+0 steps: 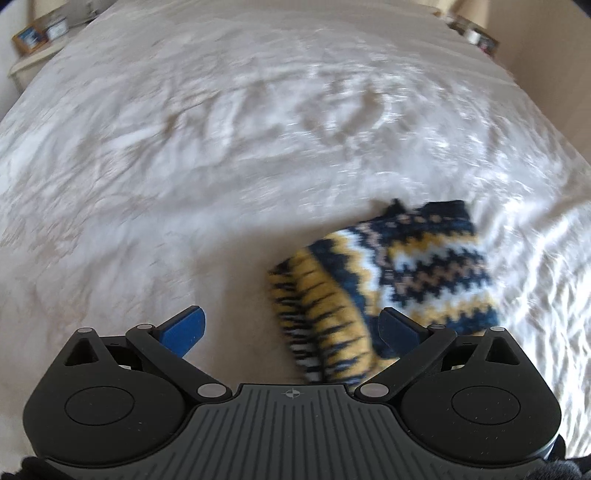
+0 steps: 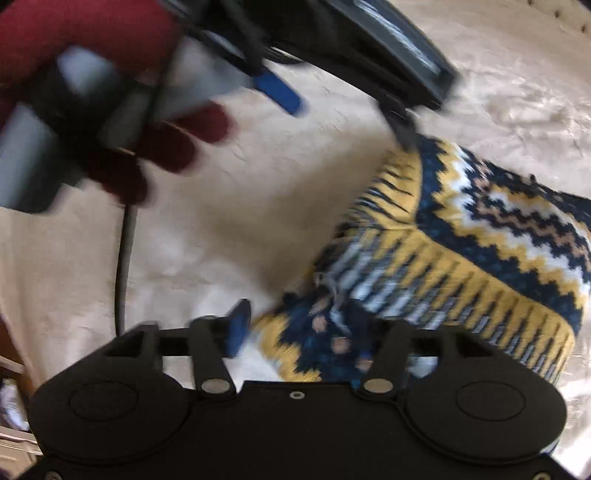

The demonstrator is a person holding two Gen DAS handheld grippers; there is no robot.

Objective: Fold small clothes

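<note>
A small knitted garment (image 1: 391,277) in navy, yellow and white zigzag bands lies bunched on the white bedspread (image 1: 184,166). My left gripper (image 1: 291,325) is open just above it, with the garment's striped edge between the blue pads (image 1: 183,328). In the right wrist view the garment (image 2: 461,236) fills the right side. My right gripper (image 2: 306,332) is open with the garment's navy corner between its jaws. The left gripper (image 2: 332,114) and a red-gloved hand (image 2: 173,140) show at the top, blurred.
Picture frames (image 1: 33,35) stand on a low stand at the far left of the bed, and more small objects (image 1: 476,35) at the far right. A black cable (image 2: 123,258) hangs at the left of the right wrist view.
</note>
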